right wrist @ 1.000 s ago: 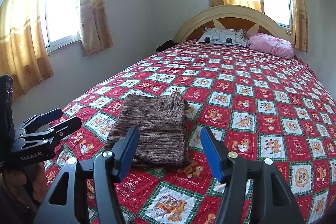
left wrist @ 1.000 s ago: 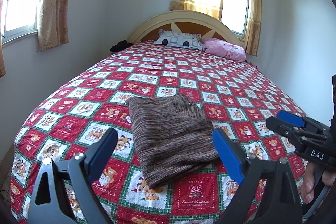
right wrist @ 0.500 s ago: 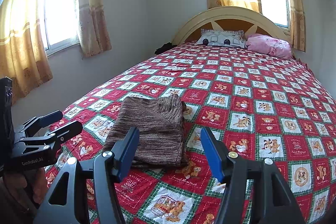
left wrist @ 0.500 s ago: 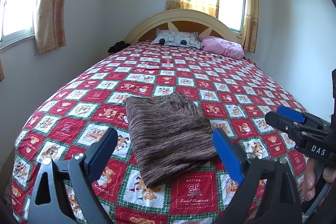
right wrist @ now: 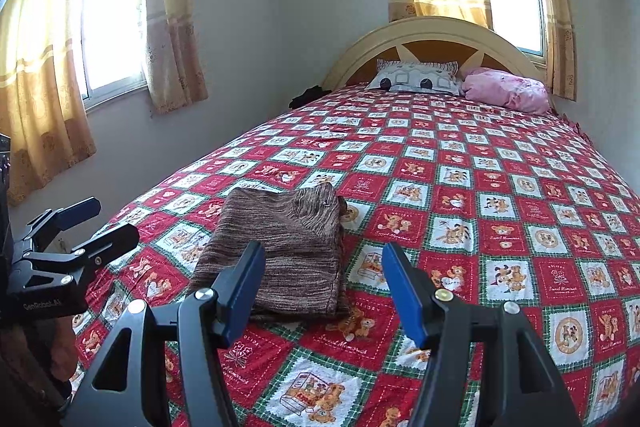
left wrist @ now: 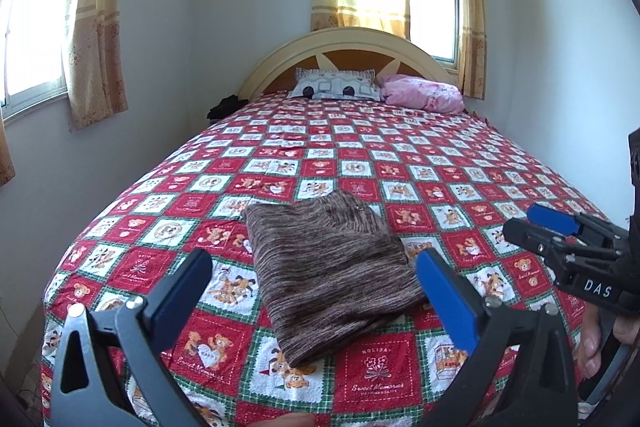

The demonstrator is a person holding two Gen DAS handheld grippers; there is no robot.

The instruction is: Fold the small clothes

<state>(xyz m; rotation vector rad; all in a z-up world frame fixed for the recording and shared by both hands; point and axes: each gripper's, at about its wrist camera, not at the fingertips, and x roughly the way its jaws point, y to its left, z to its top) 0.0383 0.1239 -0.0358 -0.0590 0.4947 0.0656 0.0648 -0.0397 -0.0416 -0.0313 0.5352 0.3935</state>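
A brown striped knit garment (left wrist: 328, 267) lies folded into a flat rectangle on the red patchwork bedspread (left wrist: 400, 155), near the foot of the bed. It also shows in the right wrist view (right wrist: 280, 247). My left gripper (left wrist: 312, 287) is open and empty, held above the bed's near edge with the garment seen between its blue pads. My right gripper (right wrist: 324, 279) is open and empty, just right of the garment. Each gripper shows in the other's view, the right one (left wrist: 560, 231) and the left one (right wrist: 76, 227), both apart from the garment.
A grey patterned pillow (left wrist: 334, 89) and a pink pillow (left wrist: 424, 93) lie by the arched headboard (left wrist: 344, 43). A dark item (left wrist: 226, 107) sits at the bed's far left corner. A wall runs close along the left side. Curtained windows stand behind and to the left.
Both grippers have drawn back and tilted up a little, so the garment sits lower and farther in both views. The garment has not moved. Both grippers stay open.
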